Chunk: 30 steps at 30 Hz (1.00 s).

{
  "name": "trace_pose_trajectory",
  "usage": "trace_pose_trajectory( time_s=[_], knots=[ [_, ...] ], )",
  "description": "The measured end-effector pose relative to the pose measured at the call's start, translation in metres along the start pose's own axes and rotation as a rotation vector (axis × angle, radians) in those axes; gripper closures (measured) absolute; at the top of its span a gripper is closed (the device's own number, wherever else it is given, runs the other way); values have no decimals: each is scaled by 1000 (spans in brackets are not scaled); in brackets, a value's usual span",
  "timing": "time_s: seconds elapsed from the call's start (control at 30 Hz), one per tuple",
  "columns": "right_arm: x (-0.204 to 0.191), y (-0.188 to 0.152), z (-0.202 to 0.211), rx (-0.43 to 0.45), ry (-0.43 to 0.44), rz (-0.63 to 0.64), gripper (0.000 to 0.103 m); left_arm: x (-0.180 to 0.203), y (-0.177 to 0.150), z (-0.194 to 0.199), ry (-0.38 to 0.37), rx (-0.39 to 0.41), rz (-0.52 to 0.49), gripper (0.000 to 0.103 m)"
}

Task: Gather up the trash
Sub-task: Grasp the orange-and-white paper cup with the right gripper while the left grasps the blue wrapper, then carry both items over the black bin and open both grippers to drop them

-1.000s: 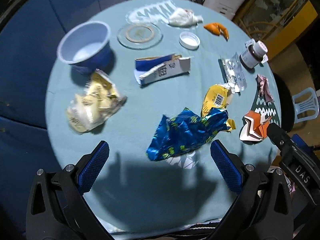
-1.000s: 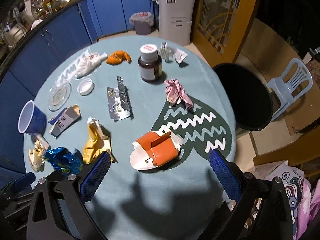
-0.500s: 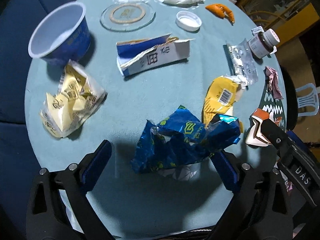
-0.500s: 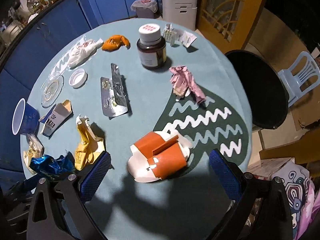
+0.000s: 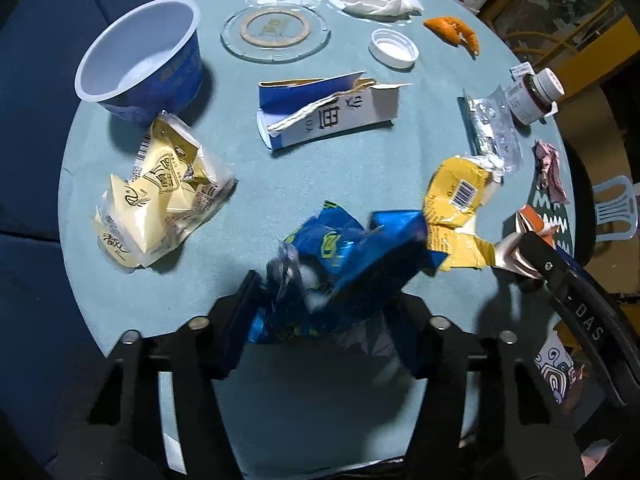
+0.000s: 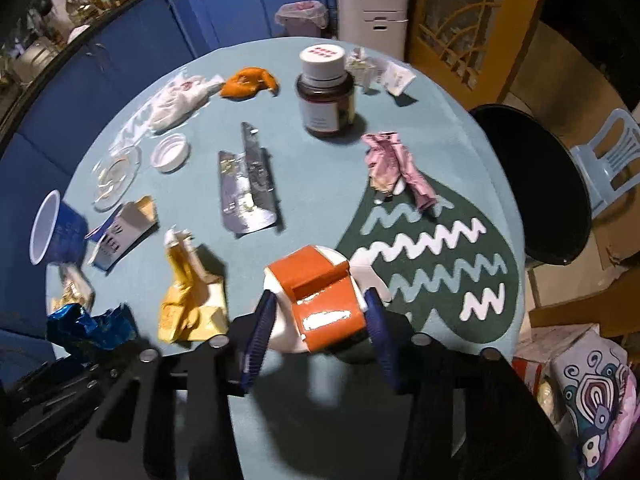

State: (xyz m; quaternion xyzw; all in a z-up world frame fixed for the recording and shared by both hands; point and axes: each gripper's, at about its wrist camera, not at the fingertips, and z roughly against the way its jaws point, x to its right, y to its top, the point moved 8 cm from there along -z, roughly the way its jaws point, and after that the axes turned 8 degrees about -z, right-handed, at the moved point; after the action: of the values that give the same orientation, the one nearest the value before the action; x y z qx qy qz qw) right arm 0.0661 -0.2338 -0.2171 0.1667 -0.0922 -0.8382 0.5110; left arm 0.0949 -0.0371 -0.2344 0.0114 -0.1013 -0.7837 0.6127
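On the round teal table (image 5: 280, 184) a crumpled blue foil wrapper (image 5: 340, 248) is bunched up between the fingers of my left gripper (image 5: 326, 292). Its jaws are closing and the pads press the wrapper's sides. In the right wrist view a folded orange-and-white carton (image 6: 316, 280) sits between the blue pads of my right gripper (image 6: 320, 300). Those jaws are closing too and touch the carton on both sides. Both grippers point steeply down at the near edge of the table. The blue wrapper (image 6: 88, 326) also shows at the lower left of the right wrist view.
More litter lies on the table: a blue cup (image 5: 140, 64), a cream snack bag (image 5: 160, 188), a torn blue-white box (image 5: 332, 112), a yellow wrapper (image 5: 456, 196), a blister pack (image 6: 248, 184), a brown bottle (image 6: 326, 92), a pink wrapper (image 6: 396, 164). A black bin (image 6: 536, 176) stands beside the table's right edge.
Both grippers sank toward the table. Their jaws narrowed from wide open: the left onto the blue wrapper, which bunched up, the right onto the orange-and-white carton.
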Motion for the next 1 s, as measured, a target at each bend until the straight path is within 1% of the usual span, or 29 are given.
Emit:
trace_pose_trajectory(
  time_s=[0.03,0.1,0.2,0.3,0.4,0.53,0.7,0.77,0.8,0.93,1.0],
  knots=[
    [-1,0,2,0,12,-2,61,1,-1,2,2,1,-4,50],
    [-2,0,9,22,30,0,62,3,-2,7,4,11,-12,58],
    [-6,2,23,65,68,5,62,8,-1,16,14,44,-8,62],
    [-8,4,35,92,94,6,62,7,-1,24,14,72,-10,64],
    [-5,6,44,119,93,-2,62,6,0,37,27,120,-15,68],
    [-2,7,54,142,91,-9,62,4,-2,55,33,178,-20,69],
    [-2,11,59,165,88,-4,62,18,5,60,24,202,-48,72],
    [-1,14,61,175,85,-5,62,25,13,64,17,227,-63,72],
    [0,15,62,178,85,-5,62,29,16,69,11,245,-74,78],
    [3,22,67,204,83,-4,62,46,28,78,-6,304,-127,78],
    [6,26,70,223,83,-5,62,56,33,83,-33,327,-154,78]
  ],
)
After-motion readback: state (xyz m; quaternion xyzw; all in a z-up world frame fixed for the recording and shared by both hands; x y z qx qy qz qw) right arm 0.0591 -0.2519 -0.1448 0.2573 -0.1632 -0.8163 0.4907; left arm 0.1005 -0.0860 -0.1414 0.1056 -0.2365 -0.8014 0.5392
